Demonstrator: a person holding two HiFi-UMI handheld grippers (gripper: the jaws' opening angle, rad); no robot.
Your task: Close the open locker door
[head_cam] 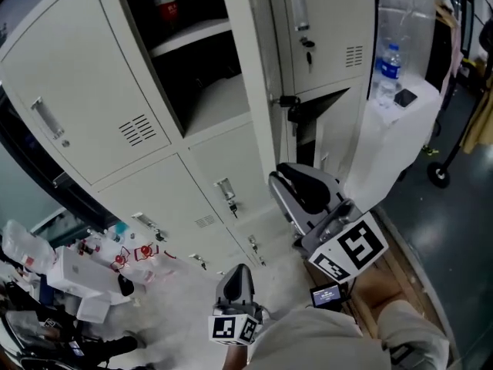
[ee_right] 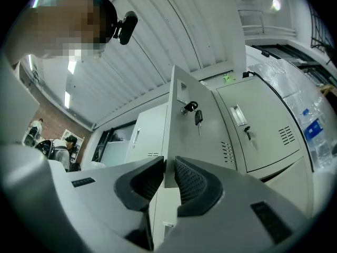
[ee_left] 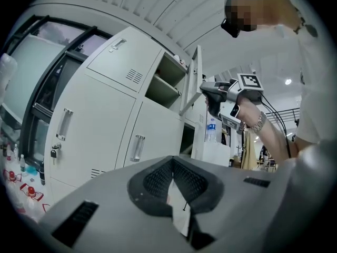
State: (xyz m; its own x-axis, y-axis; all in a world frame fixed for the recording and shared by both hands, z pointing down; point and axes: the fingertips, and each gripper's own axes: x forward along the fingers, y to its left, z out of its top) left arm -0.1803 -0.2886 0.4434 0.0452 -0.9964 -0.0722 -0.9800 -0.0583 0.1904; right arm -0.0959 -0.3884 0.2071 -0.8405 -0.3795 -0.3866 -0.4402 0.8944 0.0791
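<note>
The edge of the locker door (ee_right: 196, 141) is pinched between the two pads of the right gripper (ee_right: 168, 166). One pad is pressed on each side of it. A bunch of keys (ee_right: 196, 115) is seen hanging from the lock of this door, a little above the pads. The door is swung out from its locker, so the inside can be seen. A shelf (head_cam: 192, 35) is in there, and a red thing (head_cam: 164, 5) is kept on it.

The tips of the left gripper (ee_left: 172, 161) are shut together, and nothing is held between them. This gripper is held low, in front of the lower lockers (head_cam: 154, 199) and well apart from the open door.

To the right of the lockers, a water bottle (head_cam: 389, 68) is stood on a white box (head_cam: 400, 129). A dark flat thing (head_cam: 404, 97) is laid just beside the bottle. On the floor at the left, a pile of bags and boxes (head_cam: 69, 272) is seen.
</note>
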